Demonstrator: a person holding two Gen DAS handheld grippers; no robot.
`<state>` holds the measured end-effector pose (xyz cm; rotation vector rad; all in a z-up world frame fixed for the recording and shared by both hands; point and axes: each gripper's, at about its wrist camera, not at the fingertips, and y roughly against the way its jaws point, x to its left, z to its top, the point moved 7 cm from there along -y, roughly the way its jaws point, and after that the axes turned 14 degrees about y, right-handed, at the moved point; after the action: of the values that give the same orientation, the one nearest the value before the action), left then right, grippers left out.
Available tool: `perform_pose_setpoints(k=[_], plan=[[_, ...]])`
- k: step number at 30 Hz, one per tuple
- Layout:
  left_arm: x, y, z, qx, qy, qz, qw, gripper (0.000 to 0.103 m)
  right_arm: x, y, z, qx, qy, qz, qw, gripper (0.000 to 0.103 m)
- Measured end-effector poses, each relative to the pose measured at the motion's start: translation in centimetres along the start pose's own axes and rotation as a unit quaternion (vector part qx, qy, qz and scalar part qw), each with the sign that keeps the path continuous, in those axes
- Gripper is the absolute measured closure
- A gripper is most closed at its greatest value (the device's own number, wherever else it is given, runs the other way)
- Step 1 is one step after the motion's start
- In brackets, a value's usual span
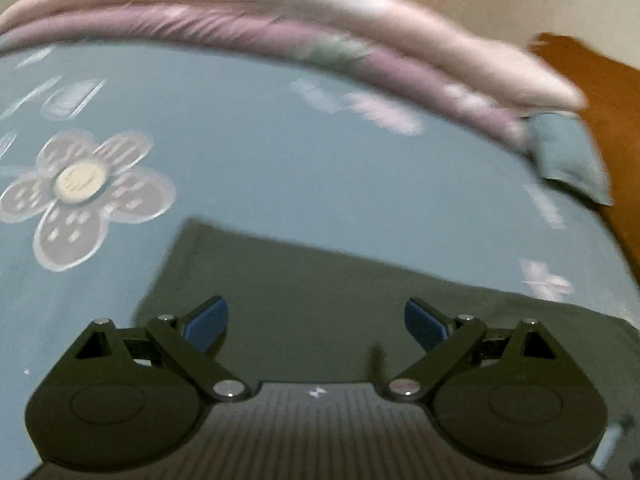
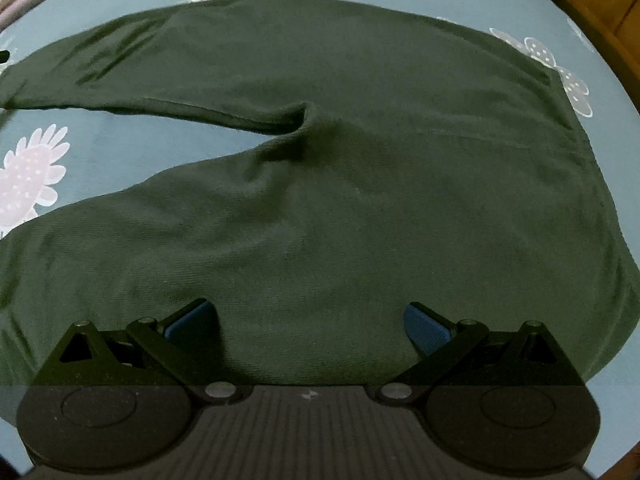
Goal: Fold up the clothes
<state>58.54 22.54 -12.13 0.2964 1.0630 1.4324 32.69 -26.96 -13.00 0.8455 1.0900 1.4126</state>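
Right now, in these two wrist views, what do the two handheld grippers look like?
Both look the same. The left gripper and the right gripper have black link arms with silver pivot pins, round black side housings and a ribbed dark body bearing a small white mark. Their fingers carry blue ribbed pads. No cables, hands or sleeves show.

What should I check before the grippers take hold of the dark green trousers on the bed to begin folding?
1. Left gripper open, nothing between its pads: ok.
2. Right gripper open, nothing held: ok.
3. Dark green trousers spread out, legs apart: ok.
4. Cloth smooth at the crotch: not ok, a small wrinkle.
5. Trousers wholly on the blue flowered sheet: cannot tell, the edges run out of view.
6. Folded pink quilt apart from the trousers: ok.
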Motion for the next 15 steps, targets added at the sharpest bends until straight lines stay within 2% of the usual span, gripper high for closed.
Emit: perform_pose_setpoints(k=[1,4,9,12,15], plan=[[0.8,-0.4,0.0,0.002,0.015,0.013,0.9998,0.009,0.0,-0.1,0.1,0.004,0.0,0.003,1.0,0.0],[0.5,0.9,-0.1,-0.008,0.024,0.018,0.9995,0.009,-0.1,-0.3,0.3,0.011,-0.001,0.009,1.0,0.0],[-4.6,3.1,-1.2,-0.015,-0.046,-0.032,0.9983,0.008,-0.2,-0.3,0.2,0.01,-0.007,0.008,1.0,0.0],[-7.2,2.5,-2.1,-0.003,-0.071,-0.064,0.9955,0.008,-0.3,-0.2,0.2,0.007,-0.014,0.009,1.0,0.0],[-7.3,0.3,-3.2,0.024,-0.075,-0.028,0.9965,0.008,-0.5,-0.3,0.2,0.005,-0.017,0.006,1.0,0.0]])
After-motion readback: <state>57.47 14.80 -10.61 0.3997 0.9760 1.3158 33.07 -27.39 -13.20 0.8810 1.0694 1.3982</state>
